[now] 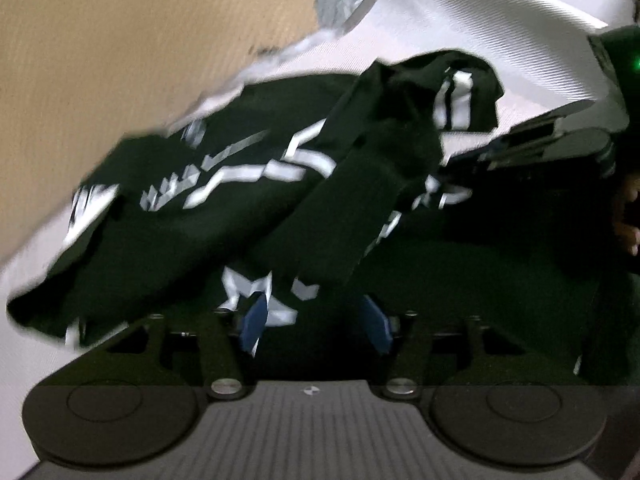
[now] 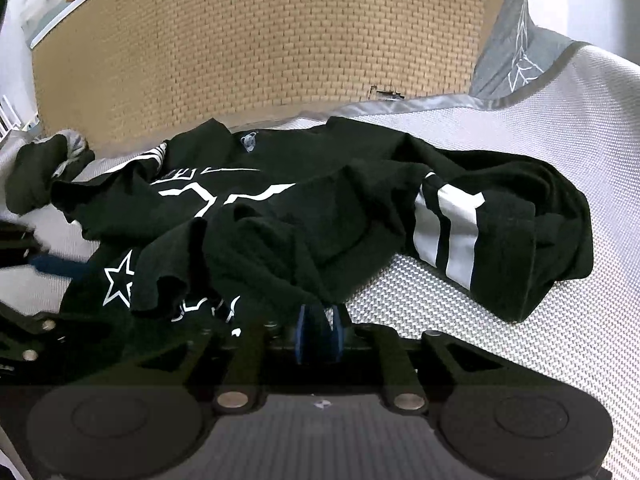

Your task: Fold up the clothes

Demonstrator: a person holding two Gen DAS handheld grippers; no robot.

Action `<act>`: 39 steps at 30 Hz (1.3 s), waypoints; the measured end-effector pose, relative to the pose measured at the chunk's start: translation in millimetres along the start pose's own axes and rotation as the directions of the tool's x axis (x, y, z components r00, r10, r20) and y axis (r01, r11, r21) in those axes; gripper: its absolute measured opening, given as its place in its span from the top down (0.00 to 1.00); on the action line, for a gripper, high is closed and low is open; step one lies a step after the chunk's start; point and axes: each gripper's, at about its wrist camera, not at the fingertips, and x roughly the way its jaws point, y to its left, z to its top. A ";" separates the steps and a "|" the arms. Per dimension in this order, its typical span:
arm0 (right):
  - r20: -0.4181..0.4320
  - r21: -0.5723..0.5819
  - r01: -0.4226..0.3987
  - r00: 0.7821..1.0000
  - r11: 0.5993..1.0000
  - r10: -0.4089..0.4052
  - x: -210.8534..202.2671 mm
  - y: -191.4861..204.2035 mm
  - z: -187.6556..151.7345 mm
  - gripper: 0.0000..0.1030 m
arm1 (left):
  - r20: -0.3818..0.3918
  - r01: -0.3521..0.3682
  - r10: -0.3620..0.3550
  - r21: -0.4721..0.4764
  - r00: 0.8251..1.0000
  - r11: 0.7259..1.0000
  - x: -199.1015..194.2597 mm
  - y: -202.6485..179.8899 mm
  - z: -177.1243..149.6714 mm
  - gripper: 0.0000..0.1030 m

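Note:
A black T-shirt (image 2: 304, 216) with white stars, lettering and sleeve stripes lies crumpled on a white woven cover (image 2: 520, 352). My right gripper (image 2: 319, 332) is shut on a fold of the shirt's near edge, blue pads pressed together. In the left wrist view the shirt (image 1: 224, 216) is lifted and blurred. My left gripper (image 1: 316, 320) has its blue pads apart with shirt cloth hanging between them; whether it grips is unclear. The left gripper shows at the left edge of the right wrist view (image 2: 44, 264). The right gripper shows at the right in the left wrist view (image 1: 552, 148).
A tan woven headboard or wall (image 2: 260, 40) rises behind the cover. A grey cloth with white line print (image 2: 516, 52) lies at the far right corner. Another dark and grey garment (image 2: 44, 168) is bunched at the far left.

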 end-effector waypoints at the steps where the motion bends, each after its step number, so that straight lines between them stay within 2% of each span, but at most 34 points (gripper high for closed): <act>1: 0.000 -0.002 0.000 1.000 1.000 0.000 0.4 0.3 -0.3 0.84 | 0.019 0.005 -0.005 0.015 1.000 1.000 3.4 -4.0 4.5 0.43; 3: 0.000 0.001 -0.004 1.000 1.000 0.004 1.3 -0.3 -0.7 0.83 | 0.038 0.018 -0.020 0.053 0.999 0.998 11.5 -10.9 12.5 0.43; 7: -0.006 0.006 -0.010 1.000 1.000 0.010 3.0 -3.0 -0.8 0.82 | 0.054 -0.024 0.015 0.174 0.998 0.984 30.7 -27.6 22.8 0.43; 10: -0.007 0.007 -0.013 1.000 1.000 0.013 3.7 -3.9 -1.1 0.81 | 0.027 -0.024 0.019 0.183 0.999 0.983 44.6 -28.6 27.9 0.50; 11: -0.007 0.008 -0.014 1.000 1.000 0.014 4.0 -4.2 -1.2 0.81 | 0.020 -0.018 0.015 0.164 1.000 0.986 46.9 -26.4 29.1 0.54; 13: -0.008 0.010 -0.017 1.000 1.000 0.017 4.5 -4.9 -1.3 0.81 | 0.011 -0.001 -0.001 0.124 1.000 0.992 48.7 -21.4 31.0 0.72; 14: -0.008 0.011 -0.018 1.000 1.000 0.018 4.7 -5.3 -1.3 0.81 | 0.010 0.003 -0.004 0.109 1.000 0.994 48.3 -19.6 31.6 0.77; 15: -0.008 0.012 -0.019 1.000 1.000 0.019 4.8 -5.5 -1.4 0.81 | 0.018 -0.004 0.002 0.100 1.000 0.995 45.8 -18.1 31.6 0.89; 20: -0.009 0.011 -0.018 1.000 1.000 0.018 5.3 -4.2 -1.3 0.80 | 0.052 -0.024 0.023 0.021 0.998 0.999 27.7 5.6 31.6 0.94; 28: -0.009 0.008 -0.015 1.000 1.000 0.015 4.6 -3.4 -0.4 0.80 | 0.128 -0.132 0.149 -0.130 0.980 0.983 -20.6 72.4 28.8 0.94; 35: -0.012 0.007 -0.009 1.000 1.000 0.009 4.7 -2.8 -0.2 0.79 | 0.171 -0.223 0.273 -0.266 0.947 0.938 -56.3 121.7 19.7 0.95; 39: -0.012 0.008 -0.006 1.000 1.000 0.006 5.3 -2.1 -0.9 0.79 | 0.184 -0.263 0.348 -0.370 0.919 0.891 -81.8 156.1 8.8 0.95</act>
